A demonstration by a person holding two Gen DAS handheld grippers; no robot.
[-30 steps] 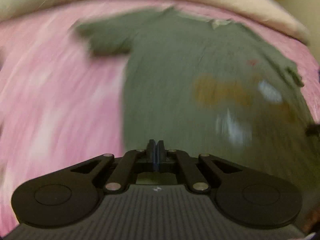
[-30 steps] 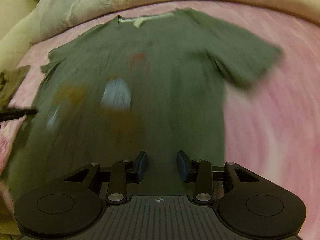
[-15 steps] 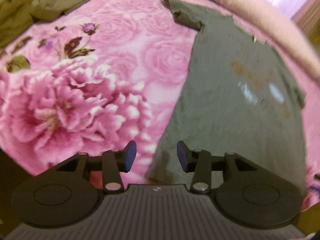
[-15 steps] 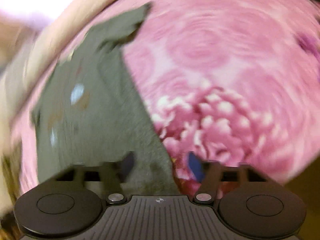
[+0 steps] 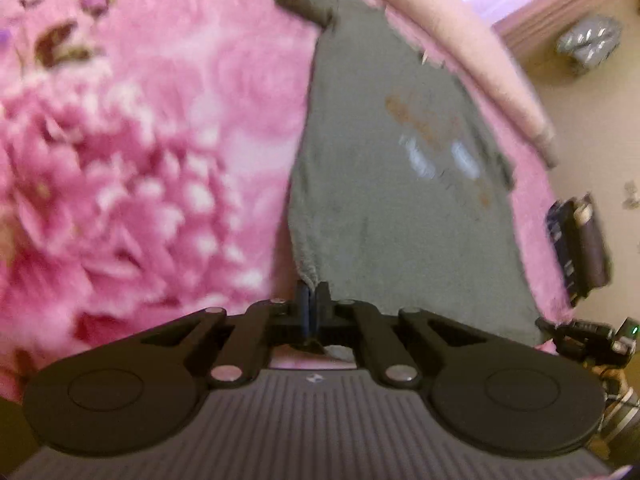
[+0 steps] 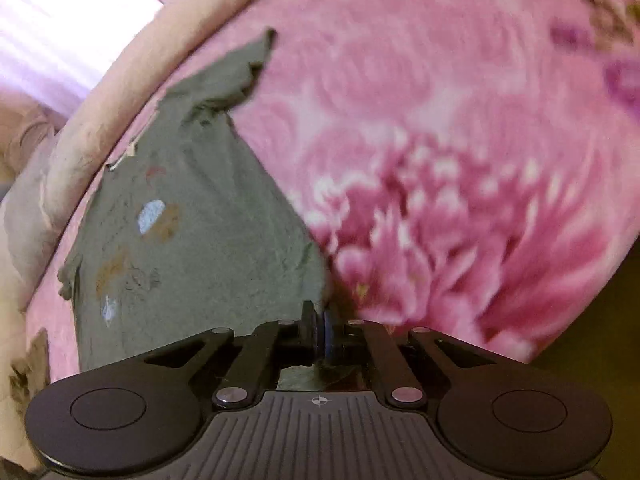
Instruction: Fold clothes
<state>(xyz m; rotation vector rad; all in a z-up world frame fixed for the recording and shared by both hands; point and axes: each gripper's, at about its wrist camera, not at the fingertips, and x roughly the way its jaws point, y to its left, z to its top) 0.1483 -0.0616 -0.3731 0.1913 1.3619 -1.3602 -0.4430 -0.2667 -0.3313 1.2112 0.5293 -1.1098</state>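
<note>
An olive-green T-shirt [image 5: 380, 208] with an orange and white print lies flat, front up, on a pink flowered blanket [image 5: 132, 168]. My left gripper [image 5: 313, 294] is shut on the shirt's bottom-left hem corner, and a bit of cloth shows behind its fingers. In the right wrist view the same T-shirt [image 6: 192, 248] spreads away to the left. My right gripper [image 6: 319, 322] is shut on its bottom-right hem corner, at the edge of the blanket [image 6: 460, 184]. Far ahead lie the sleeves and the collar.
A cream rolled cover [image 5: 472, 52] borders the bed beyond the collar; it also shows as a cover [image 6: 100, 112] in the right wrist view. The other gripper device [image 5: 592, 340] shows at the left view's right edge. The floor [image 5: 592, 120] lies past the bed.
Both grippers swung out from the shirt's middle to its two bottom corners, opened on the way, then closed on the hem corners.
</note>
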